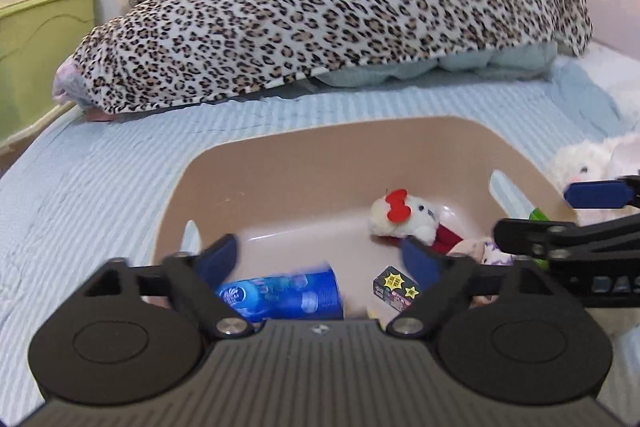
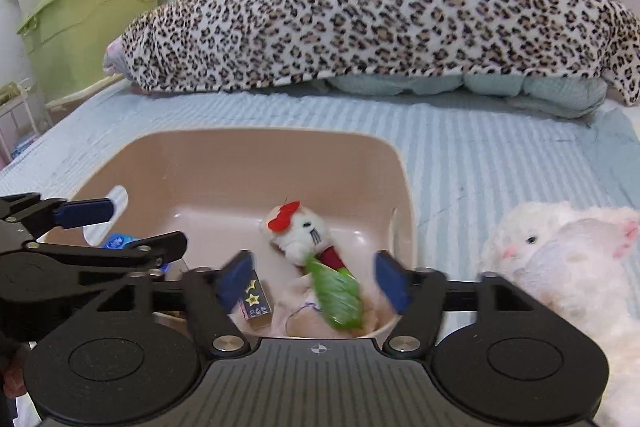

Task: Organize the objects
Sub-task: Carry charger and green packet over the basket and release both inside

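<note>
A tan plastic basket [image 1: 320,147] [image 2: 248,155] sits on the bed. Inside lie a white cat plush with a red bow [image 1: 402,217] [image 2: 300,231], a blue packet [image 1: 280,293] [image 2: 118,241], a small dark box with yellow stars [image 1: 396,289] [image 2: 256,301] and a green wrapped item [image 2: 338,295]. My left gripper [image 1: 320,259] is open and empty above the blue packet. My right gripper [image 2: 316,279] is open and empty above the green item. A large white plush [image 2: 560,259] [image 1: 588,163] lies on the bed right of the basket.
A leopard-print blanket [image 1: 320,15] [image 2: 380,15] covers a pile across the back of the bed. The striped light-blue bedspread [image 1: 80,207] [image 2: 480,155] surrounds the basket. Green and cream storage bins [image 2: 88,19] stand at the left.
</note>
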`<state>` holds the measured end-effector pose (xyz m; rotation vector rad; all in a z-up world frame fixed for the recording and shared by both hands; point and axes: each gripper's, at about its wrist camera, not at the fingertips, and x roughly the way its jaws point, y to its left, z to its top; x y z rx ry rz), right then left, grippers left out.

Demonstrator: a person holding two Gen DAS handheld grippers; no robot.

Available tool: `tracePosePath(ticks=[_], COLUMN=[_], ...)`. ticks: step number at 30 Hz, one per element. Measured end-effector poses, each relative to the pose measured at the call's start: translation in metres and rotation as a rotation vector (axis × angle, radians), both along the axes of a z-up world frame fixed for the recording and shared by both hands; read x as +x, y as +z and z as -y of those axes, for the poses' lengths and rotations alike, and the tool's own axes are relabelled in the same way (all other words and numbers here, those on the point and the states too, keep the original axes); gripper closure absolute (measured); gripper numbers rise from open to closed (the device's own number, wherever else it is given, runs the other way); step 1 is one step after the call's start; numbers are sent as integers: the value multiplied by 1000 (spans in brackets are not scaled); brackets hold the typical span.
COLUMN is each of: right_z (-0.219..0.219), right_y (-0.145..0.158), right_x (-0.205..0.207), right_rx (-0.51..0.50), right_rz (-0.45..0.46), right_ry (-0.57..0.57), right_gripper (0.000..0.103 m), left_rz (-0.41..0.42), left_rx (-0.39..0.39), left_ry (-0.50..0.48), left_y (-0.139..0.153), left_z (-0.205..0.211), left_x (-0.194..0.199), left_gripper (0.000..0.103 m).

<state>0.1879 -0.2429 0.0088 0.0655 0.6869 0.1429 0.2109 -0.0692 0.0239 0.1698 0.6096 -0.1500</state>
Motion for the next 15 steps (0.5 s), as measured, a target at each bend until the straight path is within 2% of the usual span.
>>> tracePosePath(ticks=[2, 4, 15], right_z=[5, 8, -3], right_y=[7, 14, 19], right_x=[-7, -15, -61], right_rx=[6, 2, 0], right_rz=[14, 34, 37], right_ry=[-3, -5, 41], right_gripper=[7, 1, 0], left_rz=[14, 15, 17], left_rx=[-4, -1, -18], left_ry=[3, 4, -1], left_y=[6, 10, 12], left_z=[-5, -9, -38], left_x=[-7, -12, -59], left_gripper=[7, 7, 7])
